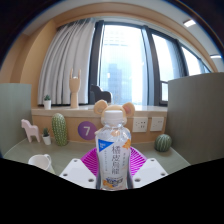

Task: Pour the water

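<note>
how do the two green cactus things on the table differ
The tall cactus stands left of the bottle, upright and column-shaped. The round cactus sits right of the bottle, low and squat. The tall cactus rises well above the round cactus and stands nearer the purple 7 sign. Both are green, ribbed and lie beyond the gripper, whose fingers hold the bottle.

one wide-angle view rides on the claw point(113, 170), looking forward along its two fingers, very near the clear plastic water bottle point(113, 150), facing the curtained window point(122, 62).
</note>
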The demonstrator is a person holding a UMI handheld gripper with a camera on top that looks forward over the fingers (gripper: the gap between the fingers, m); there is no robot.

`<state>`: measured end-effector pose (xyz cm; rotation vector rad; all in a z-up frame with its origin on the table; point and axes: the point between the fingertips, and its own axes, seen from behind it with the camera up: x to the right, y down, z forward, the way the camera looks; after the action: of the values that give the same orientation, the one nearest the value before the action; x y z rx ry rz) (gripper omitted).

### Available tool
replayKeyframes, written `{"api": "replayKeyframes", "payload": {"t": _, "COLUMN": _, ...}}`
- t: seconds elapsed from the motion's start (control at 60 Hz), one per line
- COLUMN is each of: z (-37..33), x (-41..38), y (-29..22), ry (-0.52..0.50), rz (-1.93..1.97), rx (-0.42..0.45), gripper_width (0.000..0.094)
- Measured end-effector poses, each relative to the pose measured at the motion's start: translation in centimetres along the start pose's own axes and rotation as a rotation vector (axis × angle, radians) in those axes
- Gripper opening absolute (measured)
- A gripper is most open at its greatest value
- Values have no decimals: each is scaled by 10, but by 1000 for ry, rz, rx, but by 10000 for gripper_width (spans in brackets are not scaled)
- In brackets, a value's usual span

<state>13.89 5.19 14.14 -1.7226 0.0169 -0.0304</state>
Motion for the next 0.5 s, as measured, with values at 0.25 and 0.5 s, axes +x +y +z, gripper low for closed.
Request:
{"api": "replayKeyframes", "payload": {"t": 0.25, "z": 0, "x": 7, "y": 28, "ry": 6, "rz": 34, "rx": -12, "gripper_width": 354}}
{"api": "replayKeyframes", "payload": {"t": 0.5, "z": -4, "x": 8, "y": 31, "ry": -6, "rz": 47, "rx": -31, "gripper_width": 557}}
